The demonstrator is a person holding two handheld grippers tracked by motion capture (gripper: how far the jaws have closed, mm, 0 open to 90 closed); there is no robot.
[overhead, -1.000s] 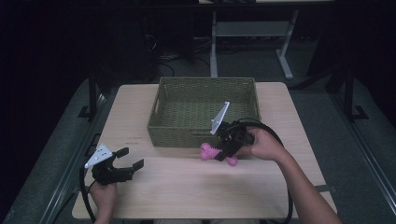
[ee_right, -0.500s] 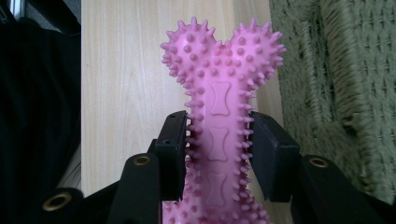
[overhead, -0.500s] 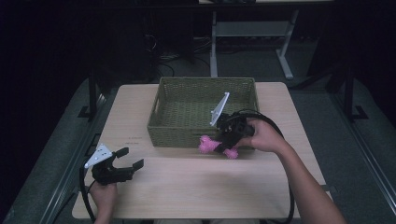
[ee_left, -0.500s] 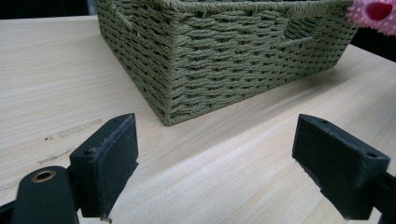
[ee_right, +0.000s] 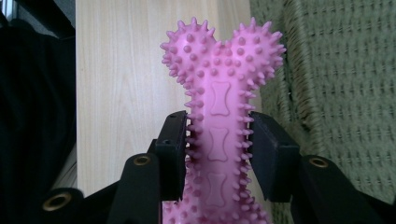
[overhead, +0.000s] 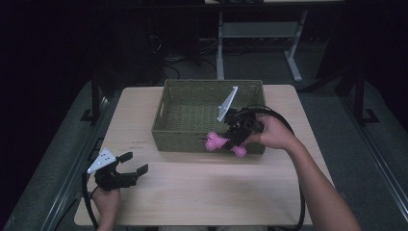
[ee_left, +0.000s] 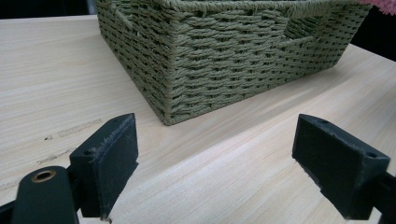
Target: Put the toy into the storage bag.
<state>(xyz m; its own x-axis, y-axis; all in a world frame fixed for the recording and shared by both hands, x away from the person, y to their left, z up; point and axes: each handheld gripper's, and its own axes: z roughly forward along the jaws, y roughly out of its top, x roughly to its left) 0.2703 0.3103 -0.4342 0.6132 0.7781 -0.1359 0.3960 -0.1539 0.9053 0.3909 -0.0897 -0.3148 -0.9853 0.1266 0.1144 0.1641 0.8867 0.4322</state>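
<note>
Pink spiked bone toy [overhead: 223, 143] lifted since a second ago from the table [overhead: 192, 192] to the green woven basket's [overhead: 192, 115] front rim, pinched mid-shaft between the right gripper's [overhead: 236, 136] jaws

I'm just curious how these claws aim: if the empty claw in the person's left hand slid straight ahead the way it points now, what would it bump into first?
Most likely the woven basket. Seen from the left gripper, its open jaws frame the basket's near corner, with bare table between. Depth is hard to judge.
</note>
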